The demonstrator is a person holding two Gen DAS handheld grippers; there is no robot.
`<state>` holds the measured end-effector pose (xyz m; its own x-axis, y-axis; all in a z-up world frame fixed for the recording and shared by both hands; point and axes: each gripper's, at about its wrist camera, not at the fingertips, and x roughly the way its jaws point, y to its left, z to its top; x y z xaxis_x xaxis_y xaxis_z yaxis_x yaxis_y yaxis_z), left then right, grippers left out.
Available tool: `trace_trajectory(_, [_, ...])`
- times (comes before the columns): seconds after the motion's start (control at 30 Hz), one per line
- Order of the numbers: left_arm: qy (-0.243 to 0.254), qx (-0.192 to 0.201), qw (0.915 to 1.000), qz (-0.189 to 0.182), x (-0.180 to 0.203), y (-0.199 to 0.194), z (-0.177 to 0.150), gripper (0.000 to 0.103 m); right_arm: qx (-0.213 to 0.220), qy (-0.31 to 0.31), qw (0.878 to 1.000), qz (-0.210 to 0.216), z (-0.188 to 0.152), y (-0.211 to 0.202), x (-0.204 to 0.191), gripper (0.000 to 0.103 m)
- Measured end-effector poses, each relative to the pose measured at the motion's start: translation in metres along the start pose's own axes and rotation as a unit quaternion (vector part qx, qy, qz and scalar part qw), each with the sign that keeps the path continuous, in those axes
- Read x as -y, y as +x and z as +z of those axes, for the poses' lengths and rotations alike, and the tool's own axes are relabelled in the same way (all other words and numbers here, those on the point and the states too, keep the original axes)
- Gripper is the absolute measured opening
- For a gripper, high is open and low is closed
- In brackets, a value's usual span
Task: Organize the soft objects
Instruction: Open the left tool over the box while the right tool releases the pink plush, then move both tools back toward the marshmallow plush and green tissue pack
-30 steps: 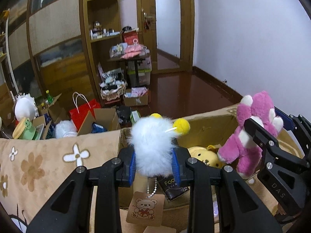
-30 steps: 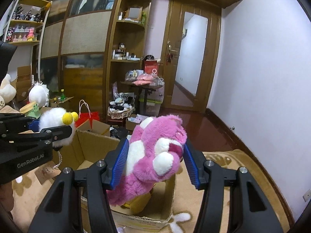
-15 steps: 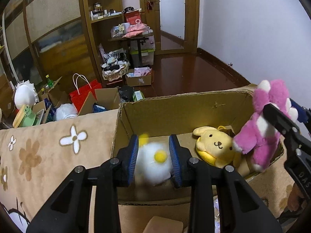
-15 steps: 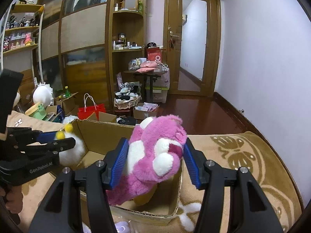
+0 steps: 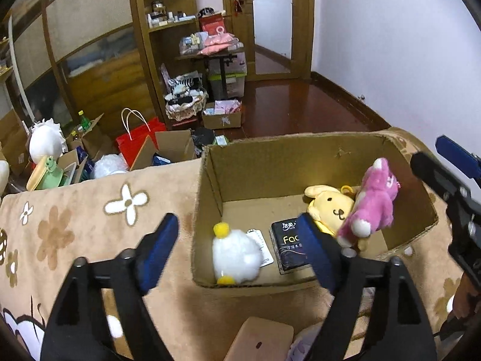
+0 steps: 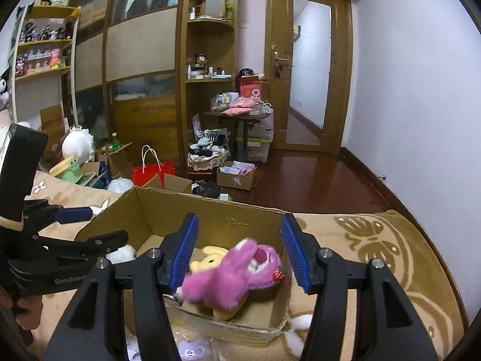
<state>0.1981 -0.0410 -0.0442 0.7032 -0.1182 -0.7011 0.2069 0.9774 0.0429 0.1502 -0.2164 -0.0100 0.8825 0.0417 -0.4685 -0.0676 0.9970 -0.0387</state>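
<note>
Left gripper (image 5: 237, 240): jaws opening, wide apart, nothing pressed between the pads. Right gripper (image 6: 240, 249): jaws opening, pads clear of the toy below. Under them, cardboard box (image 5: 300, 156) sits on a tan flowered blanket (image 5: 75, 216). Inside, near left corner: white fluffy toy (image 5: 236, 255) with yellow pom-poms, lying loose. Beside it a black tissue pack (image 5: 288, 246). Right side: pink plush (image 6: 231, 276) lies on the yellow plush (image 5: 329, 207). Beyond: red bag (image 5: 138, 144), cluttered shelves, doorway.
</note>
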Motion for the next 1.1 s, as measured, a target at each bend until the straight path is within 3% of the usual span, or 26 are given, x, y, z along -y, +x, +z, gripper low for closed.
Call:
trace_trajectory(0.07, [0.001,0.001,1.0000,0.003,0.000,-0.006,-0.001,0.089,0.000,0.000,1.000,-0.001,0.001,-0.005,-0.002,0.077])
trace_trajectory(0.13, [0.001,0.001,1.0000,0.006,-0.003,-0.011,-0.003,0.091,0.000,-0.002,1.000,0.000,0.002,-0.013,-0.004,0.079])
trace_trajectory(0.37, [0.011,0.006,0.9999,0.009,-0.007,-0.042,-0.016,0.099,-0.008,0.005,1.000,-0.003,0.007,-0.042,-0.007,0.103])
trace_trajectory(1.1, [0.042,-0.034,0.9984,0.019,-0.008,-0.114,-0.061,0.100,-0.043,0.003,0.999,-0.004,-0.025,-0.136,-0.008,0.103])
